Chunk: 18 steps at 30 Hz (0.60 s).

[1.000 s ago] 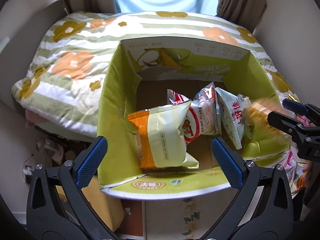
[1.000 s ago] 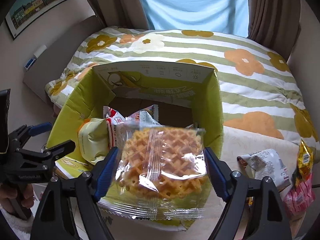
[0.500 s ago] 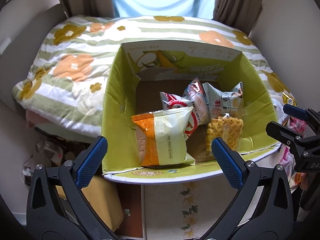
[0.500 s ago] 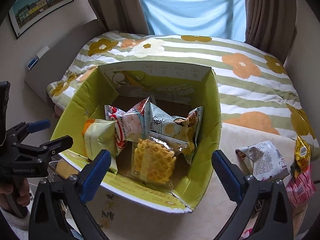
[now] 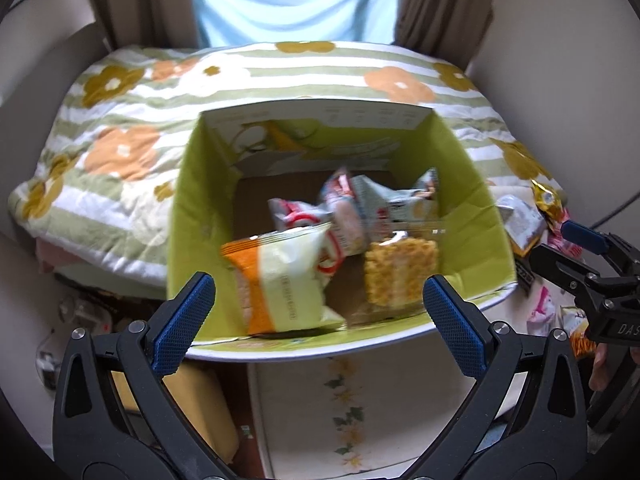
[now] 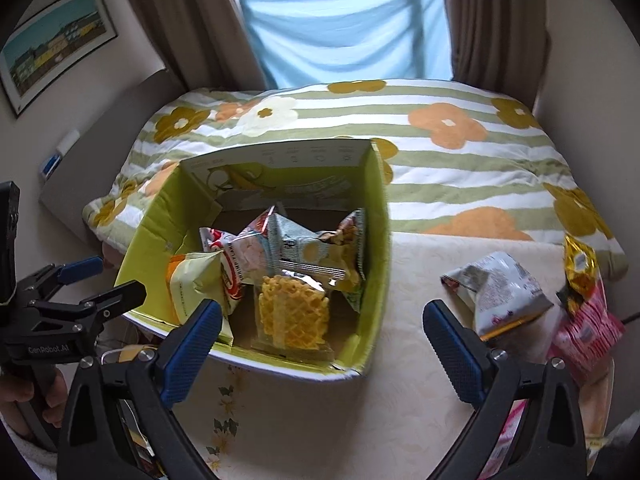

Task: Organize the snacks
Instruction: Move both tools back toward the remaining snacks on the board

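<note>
- We judge the step in hand to be between packs: right hand-held gripper (image 6: pixel 320 322) spread and empty, above the counter (image 6: pixel 404 396) beside the box (image 6: pixel 380 264)
- Left hand-held gripper (image 5: pixel 318 304) likewise spread, holding nothing, before the box
- Box holds a waffle pack (image 6: pixel 294 320), an orange pack (image 5: pixel 280 280) and three more bags
- Next move, we judge: pinch the grey bag (image 6: pixel 500 292) on the counter right of the box
</note>
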{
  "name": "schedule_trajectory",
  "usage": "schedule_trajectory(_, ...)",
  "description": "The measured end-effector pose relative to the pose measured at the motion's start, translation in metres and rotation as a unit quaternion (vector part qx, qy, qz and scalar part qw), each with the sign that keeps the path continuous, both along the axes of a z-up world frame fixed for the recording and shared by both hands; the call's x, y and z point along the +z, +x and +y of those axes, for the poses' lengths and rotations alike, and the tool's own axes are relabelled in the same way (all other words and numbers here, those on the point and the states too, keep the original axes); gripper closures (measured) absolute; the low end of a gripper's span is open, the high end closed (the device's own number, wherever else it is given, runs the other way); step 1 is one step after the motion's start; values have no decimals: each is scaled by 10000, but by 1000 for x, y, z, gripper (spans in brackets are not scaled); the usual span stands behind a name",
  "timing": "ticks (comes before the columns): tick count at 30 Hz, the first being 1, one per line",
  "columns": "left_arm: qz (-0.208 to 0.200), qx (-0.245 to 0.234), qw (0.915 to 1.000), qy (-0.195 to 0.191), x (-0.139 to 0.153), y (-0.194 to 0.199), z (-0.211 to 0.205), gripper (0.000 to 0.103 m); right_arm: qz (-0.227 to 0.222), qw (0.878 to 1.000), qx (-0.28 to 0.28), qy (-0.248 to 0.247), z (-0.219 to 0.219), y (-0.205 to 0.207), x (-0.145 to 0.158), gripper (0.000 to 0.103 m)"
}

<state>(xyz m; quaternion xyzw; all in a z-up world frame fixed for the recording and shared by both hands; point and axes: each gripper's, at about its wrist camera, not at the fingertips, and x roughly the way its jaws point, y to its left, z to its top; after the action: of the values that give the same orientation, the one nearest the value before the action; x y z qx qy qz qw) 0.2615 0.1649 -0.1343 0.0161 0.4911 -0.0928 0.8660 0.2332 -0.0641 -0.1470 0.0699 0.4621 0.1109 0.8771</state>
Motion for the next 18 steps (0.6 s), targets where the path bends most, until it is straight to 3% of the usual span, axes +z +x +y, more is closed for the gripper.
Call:
schedule_trajectory(7, -132, -501, 9987, 41, 16, -7, -69, 0, -198, 9987, -387, -263, -50, -18, 13, 3)
schedule_trajectory(14, -143, -753, 9969, -190, 27, -9, -154, 0, -406, 9947, -900, -289, -131, -37, 28, 3)
schedule_trajectory(18, -164, -850, 9958, -302, 28, -7, -208, 0, -260, 9918, -1223, -254, -182, -42, 21, 3)
